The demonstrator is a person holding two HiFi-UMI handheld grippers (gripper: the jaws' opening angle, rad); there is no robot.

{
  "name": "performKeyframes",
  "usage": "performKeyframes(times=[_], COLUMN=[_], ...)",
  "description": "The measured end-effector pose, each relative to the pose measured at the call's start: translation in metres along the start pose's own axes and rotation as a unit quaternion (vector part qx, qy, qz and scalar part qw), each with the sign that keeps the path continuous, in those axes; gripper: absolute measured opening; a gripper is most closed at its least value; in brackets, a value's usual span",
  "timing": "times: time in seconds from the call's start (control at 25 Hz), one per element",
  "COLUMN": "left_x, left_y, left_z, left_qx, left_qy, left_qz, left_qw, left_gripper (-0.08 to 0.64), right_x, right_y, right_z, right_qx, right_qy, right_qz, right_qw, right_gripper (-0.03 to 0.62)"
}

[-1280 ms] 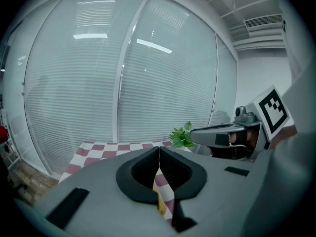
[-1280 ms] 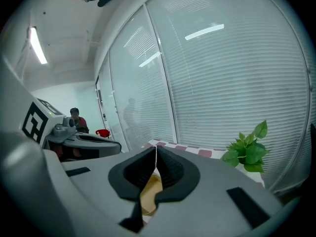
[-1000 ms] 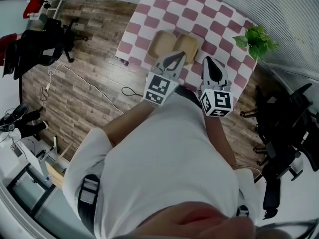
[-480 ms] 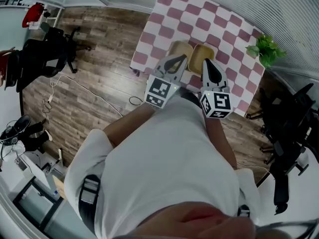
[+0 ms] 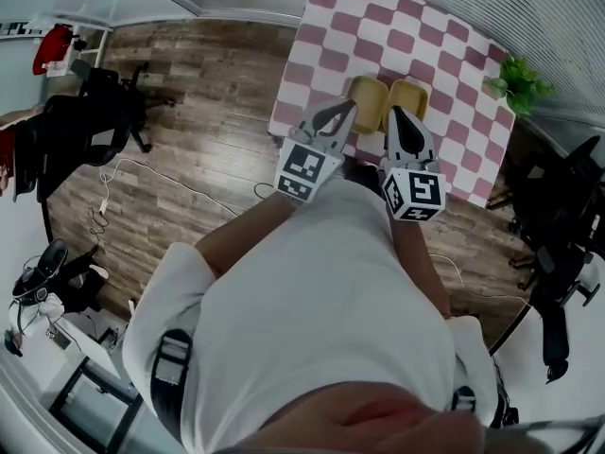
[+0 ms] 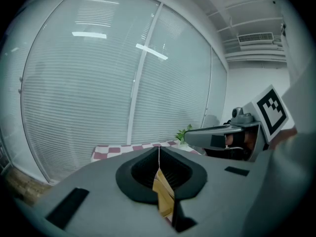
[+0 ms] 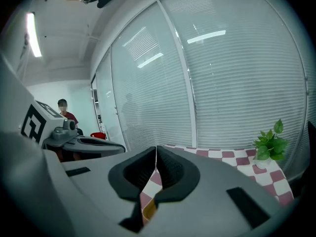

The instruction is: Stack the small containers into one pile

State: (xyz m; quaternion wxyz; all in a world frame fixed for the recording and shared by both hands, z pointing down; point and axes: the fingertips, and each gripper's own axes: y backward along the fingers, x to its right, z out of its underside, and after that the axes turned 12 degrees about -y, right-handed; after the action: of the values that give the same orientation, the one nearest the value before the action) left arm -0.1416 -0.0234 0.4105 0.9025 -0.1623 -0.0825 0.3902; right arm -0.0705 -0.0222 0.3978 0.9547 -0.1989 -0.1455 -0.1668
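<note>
Head view shows the stacking not yet begun. Two tan containers lie side by side on the checked table (image 5: 416, 26), near its closer edge: one on the left (image 5: 369, 93) and one on the right (image 5: 412, 96). They sit just beside each other; whether their rims touch is too small to tell. Neither sits on top of the other, so by my judgement the whole job is left: one has to be picked up and set into or onto its neighbour.

The left gripper (image 5: 338, 110) hangs just short of the left container and the right gripper (image 5: 394, 113) just short of the right one. In the left gripper view the jaws are pressed together with nothing between them, and the right gripper view shows the same, tips meeting and empty. Both would need to spread before any pick.

Much is hard to read. The grippers cover the near ends of both containers, and each gripper view shows only a thin tan sliver below its jaws. Whether either container is already a nested pair cannot be told. A potted plant (image 5: 518, 83) stands at the table's far right corner.
</note>
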Motion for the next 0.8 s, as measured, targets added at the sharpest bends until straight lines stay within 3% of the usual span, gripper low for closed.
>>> performKeyframes(times=[0.48, 0.8], left_x=[0.012, 0.029], left_y=[-0.001, -0.005], left_z=[-0.006, 0.028], left_qx=[-0.004, -0.044], left_qy=[0.003, 0.027], left_qz=[0.006, 0.017], left_qw=[1.0000, 0.9985], left_gripper=[0.035, 0.035], right_x=[0.013, 0.025], right_y=[0.010, 0.020], right_z=[-0.001, 0.040], right_qx=[-0.002, -0.048], right_qy=[-0.003, -0.023], right_qz=[0.011, 0.016], right_qw=[1.000, 0.998], right_gripper=[0.034, 0.034])
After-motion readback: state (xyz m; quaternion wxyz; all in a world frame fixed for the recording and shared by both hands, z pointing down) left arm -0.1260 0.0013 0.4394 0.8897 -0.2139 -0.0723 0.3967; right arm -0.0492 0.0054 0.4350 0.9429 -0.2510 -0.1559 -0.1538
